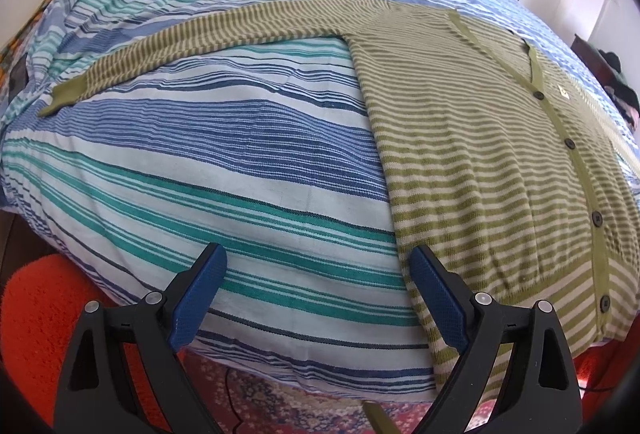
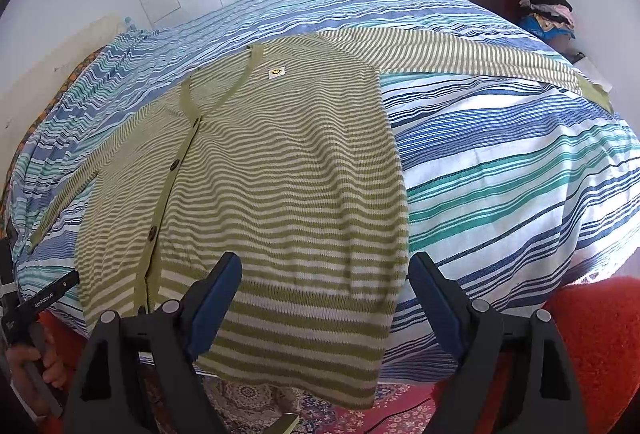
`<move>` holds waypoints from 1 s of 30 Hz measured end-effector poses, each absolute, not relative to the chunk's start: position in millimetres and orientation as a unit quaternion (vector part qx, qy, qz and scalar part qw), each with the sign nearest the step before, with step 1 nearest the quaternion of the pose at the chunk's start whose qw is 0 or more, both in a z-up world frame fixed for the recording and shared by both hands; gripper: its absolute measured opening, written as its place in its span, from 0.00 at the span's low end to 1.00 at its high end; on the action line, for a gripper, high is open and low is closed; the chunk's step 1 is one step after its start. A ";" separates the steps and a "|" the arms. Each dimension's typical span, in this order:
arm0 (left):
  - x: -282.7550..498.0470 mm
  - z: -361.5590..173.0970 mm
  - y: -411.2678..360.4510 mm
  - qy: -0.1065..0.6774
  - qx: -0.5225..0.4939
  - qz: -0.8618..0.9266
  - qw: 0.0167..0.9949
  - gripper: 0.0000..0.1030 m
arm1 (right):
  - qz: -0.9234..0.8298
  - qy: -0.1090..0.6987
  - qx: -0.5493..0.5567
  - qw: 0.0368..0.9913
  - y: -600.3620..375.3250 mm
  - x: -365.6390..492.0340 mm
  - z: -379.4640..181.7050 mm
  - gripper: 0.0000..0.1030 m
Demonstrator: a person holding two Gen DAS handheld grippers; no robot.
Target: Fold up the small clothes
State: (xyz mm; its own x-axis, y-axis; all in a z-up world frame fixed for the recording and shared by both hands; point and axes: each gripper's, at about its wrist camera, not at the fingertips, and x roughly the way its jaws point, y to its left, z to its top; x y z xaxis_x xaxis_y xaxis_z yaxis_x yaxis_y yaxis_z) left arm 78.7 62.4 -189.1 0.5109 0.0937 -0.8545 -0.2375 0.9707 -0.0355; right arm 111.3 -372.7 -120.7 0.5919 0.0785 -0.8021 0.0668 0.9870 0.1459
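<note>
Two grippers hover with jaws wide and nothing between them at the near edge of the bed (image 1: 224, 170), where the striped green cardigan (image 2: 280, 170) lies flat, buttoned, hem hanging slightly over the edge. Leftmost, one sleeve (image 1: 192, 42) stretches far out across the striped cover. The left gripper (image 1: 318, 298) sits over bare cover just beside the cardigan's side seam; the right gripper (image 2: 324, 308) frames the hem's right half. Farthest right, the other sleeve (image 2: 460, 56) reaches toward the bed's edge. Folding well probably means pinching each cuff, drawing the sleeves across the chest first, keeping the body unwrinkled.
</note>
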 end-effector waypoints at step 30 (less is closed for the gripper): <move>82.8 -199.1 63.9 0.502 -0.081 0.100 0.855 0.97 | -0.001 0.456 0.084 0.886 -375.1 112.3 -123.9 0.82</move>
